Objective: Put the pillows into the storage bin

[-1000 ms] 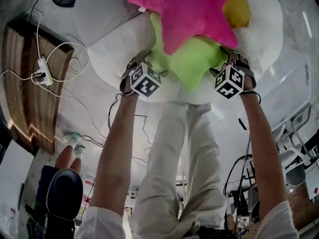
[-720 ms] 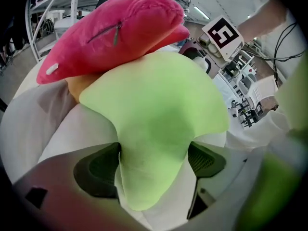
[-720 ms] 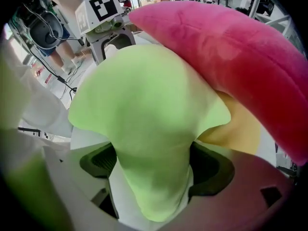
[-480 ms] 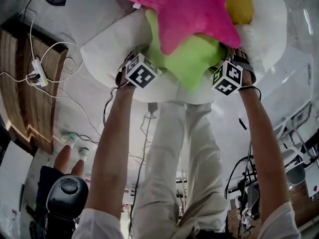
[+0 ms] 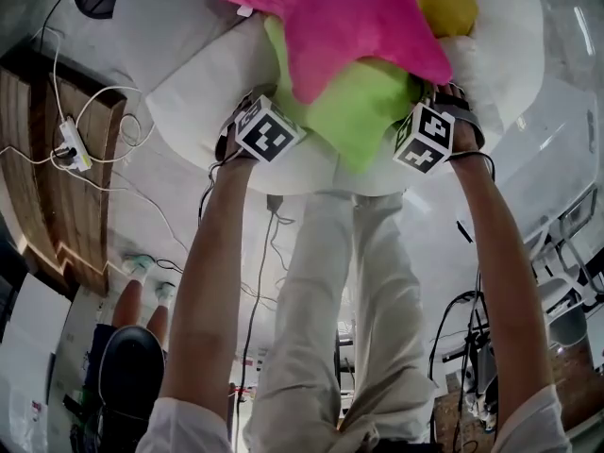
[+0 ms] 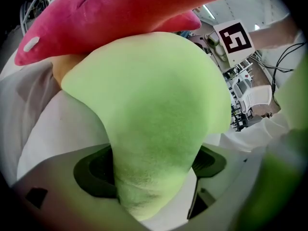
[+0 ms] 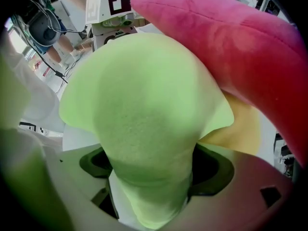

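Two grippers grip one green star pillow (image 5: 363, 111) by two of its points, over the white storage bin (image 5: 189, 92).
Left gripper (image 6: 149, 177) and right gripper (image 7: 154, 172) each have one soft point of the green star pillow between the fingers (image 6: 89, 172). The fingers stand wide, and the plush fills the gap and is creased where they press it. The left fingers have just opened and then closed a little again; the right fingers have just been opening. One pink star pillow (image 5: 359, 17) lies on top of the green star pillow, and a yellow pillow (image 5: 448, 3) shows beneath the pink one at the far side. All three are close against the bin's soft white wall; whether they already rest inside it I cannot tell. White cables (image 5: 123, 111) and a power strip (image 5: 71, 147) lie on the floor at the left.
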Available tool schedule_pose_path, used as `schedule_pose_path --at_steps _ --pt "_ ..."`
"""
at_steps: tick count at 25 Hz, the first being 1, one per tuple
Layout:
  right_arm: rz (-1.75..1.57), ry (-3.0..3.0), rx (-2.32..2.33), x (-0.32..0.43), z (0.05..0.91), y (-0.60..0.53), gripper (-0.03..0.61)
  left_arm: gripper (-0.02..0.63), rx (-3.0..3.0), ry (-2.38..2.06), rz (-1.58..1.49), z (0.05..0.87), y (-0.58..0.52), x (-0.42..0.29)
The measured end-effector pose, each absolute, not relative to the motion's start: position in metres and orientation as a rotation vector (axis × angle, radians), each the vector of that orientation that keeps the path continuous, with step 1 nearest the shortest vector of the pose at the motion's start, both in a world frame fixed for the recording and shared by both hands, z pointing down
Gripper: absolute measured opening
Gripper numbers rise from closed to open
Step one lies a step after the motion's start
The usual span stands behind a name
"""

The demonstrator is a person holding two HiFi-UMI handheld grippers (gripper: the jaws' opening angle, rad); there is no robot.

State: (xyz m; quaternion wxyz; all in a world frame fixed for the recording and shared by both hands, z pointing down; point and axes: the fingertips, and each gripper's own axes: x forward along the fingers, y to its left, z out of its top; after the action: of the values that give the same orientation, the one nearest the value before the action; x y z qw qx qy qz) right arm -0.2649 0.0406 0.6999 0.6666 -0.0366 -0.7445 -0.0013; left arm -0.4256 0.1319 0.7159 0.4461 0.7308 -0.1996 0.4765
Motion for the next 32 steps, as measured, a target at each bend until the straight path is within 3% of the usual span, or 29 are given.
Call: schedule_pose_path --at_steps 9,32 --pt "0.004 -1.64 -0.059 -0.263 0.685 0.041 0.436 0.431 1.773 -0.452 1.195 0.7 0.135 -0.424" --pt "0.066 -1.577 -0.15 -0.259 0.615 0.074 0.431 0.43 1.713 -0.39 1.102 0.625 0.172 -0.417"
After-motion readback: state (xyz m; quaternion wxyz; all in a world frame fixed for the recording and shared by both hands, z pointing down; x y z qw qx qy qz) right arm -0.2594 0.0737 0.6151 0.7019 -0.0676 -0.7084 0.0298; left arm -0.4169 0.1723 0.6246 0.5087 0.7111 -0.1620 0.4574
